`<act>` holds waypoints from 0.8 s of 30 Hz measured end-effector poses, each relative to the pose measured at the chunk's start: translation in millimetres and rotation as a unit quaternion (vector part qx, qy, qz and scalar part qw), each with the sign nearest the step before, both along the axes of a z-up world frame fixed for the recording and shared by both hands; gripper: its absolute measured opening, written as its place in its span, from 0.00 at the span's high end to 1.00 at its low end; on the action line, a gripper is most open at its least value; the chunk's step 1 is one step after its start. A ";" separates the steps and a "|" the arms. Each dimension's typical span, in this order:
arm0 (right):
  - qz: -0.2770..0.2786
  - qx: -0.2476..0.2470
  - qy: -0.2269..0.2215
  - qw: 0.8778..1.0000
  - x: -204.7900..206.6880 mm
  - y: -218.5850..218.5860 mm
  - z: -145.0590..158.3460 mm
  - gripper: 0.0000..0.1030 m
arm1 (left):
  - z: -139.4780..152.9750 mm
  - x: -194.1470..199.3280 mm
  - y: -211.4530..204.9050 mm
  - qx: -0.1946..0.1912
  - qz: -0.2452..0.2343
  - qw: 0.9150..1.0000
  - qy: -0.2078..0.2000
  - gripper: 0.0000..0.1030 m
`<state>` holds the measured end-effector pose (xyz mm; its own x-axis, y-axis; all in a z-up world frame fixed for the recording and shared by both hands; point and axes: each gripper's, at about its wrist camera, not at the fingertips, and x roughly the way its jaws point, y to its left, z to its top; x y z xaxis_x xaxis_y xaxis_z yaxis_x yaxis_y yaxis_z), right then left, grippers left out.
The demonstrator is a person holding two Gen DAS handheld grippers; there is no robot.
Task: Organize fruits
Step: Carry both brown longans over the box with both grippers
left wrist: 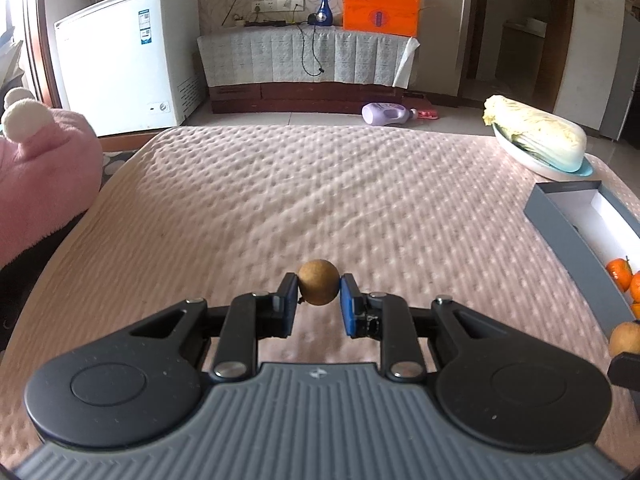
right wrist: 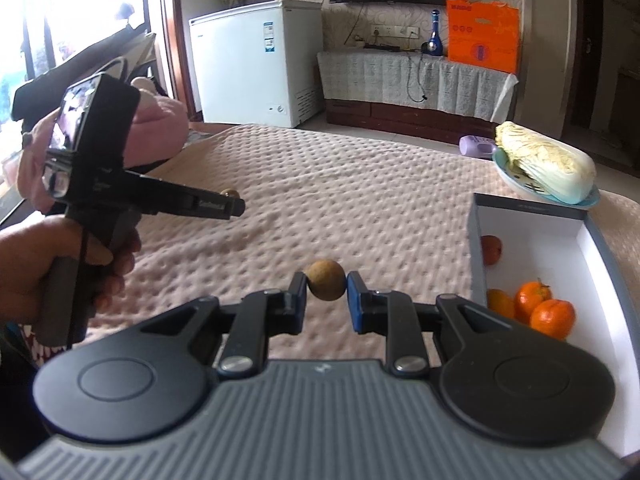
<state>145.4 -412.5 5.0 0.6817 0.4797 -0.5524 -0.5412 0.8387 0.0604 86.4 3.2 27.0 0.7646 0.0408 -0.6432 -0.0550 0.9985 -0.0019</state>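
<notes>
L gripper (left wrist: 319,289) is closed on a small round brown fruit (left wrist: 318,287), blue pads (left wrist: 349,304) pressed to both sides, fruit held above the pink quilt (left wrist: 304,184) w/ nothing under it. R gripper (right wrist: 325,285) has hold of a second brown fruit (right wrist: 325,280) the same way, jaws narrowed to fruit width, also over the quilt. In the R wrist view the L gripper shows at left, gripped by the person's hand (right wrist: 28,272), its fruit just peeking past the finger tip. Grey box (right wrist: 532,210) w/ white inside sits at the R edge of the quilt, open top; inside are three oranges (right wrist: 552,318) bunched near the close end & a redder fruit (right wrist: 491,250) against the left wall, apart from them. In the L wrist view the box is far right, oranges partly cut off by the frame; the R gripper's fruit shows at that edge too. Behind the box, a cabbage (right wrist: 548,168) lies on a plate (right wrist: 520,188), near the far R corner. Pink plush (left wrist: 44,172) at the L edge. Beyond the quilt: white freezer (left wrist: 128,56), lace-covered cabinet (left wrist: 304,56) w/ orange bag (left wrist: 380,2) & blue bottle (left wrist: 324,4) on top, purple jug (left wrist: 384,114) lying on the floor.
</notes>
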 end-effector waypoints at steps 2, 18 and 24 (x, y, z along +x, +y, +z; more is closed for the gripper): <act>-0.004 0.000 -0.003 1.000 -0.3 -4.5 1.5 0.76 | 1.9 0.2 -4.6 0.000 -0.003 1.000 -0.001 0.74; -0.045 -0.023 -0.014 0.999 5.8 -58.0 12.6 0.76 | 11.2 6.3 -57.1 -0.004 -0.046 0.999 -0.012 0.74; -0.060 -0.036 -0.014 0.997 5.6 -77.2 10.0 0.76 | 13.2 9.0 -76.8 -0.010 -0.061 0.998 -0.014 0.74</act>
<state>151.0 -489.8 15.0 0.7469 0.3540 -0.5629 -0.4380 0.8988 -0.0159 95.5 -73.6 40.2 0.7808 -0.0675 -0.6211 0.0681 0.9974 -0.0228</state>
